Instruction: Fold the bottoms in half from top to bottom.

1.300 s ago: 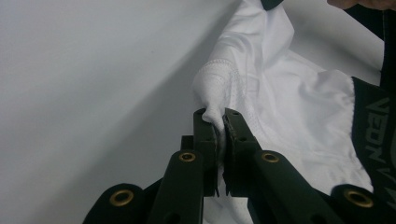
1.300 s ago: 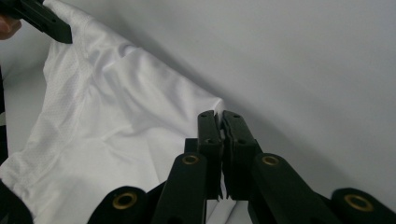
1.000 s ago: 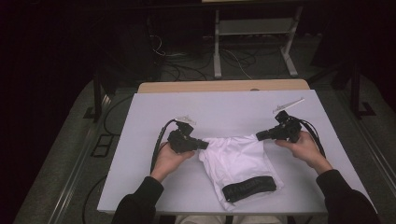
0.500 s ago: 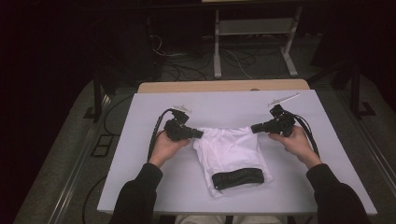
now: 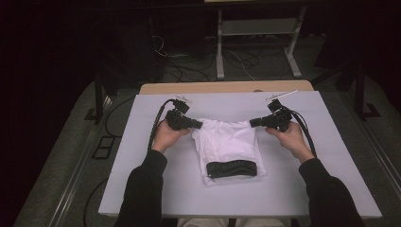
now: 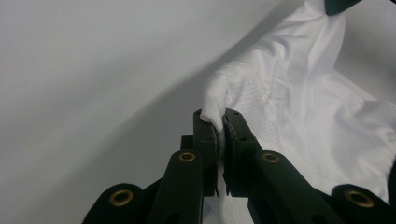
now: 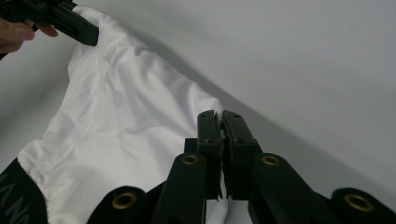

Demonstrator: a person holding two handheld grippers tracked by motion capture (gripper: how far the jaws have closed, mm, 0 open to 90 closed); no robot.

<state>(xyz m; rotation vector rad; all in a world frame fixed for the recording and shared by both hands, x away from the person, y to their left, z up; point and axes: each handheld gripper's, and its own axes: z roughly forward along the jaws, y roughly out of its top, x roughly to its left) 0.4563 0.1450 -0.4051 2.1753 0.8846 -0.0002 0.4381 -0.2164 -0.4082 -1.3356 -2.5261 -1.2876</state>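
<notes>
high view: both grippers' jaws hide the white garment's [image 5: 227, 144] pinched corners.

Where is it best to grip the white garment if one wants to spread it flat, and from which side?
Probably at its two far corners, one gripper from each outer side, jaws level with the table. The white garment is widest there and its black waistband lies at the near end. The left gripper and the right gripper are pinching these corners now.

left hand-held gripper [image 5: 197, 125]: jaws clamped (on cloth) | right hand-held gripper [image 5: 253, 123]: jaws clamped | forearms apart
</notes>
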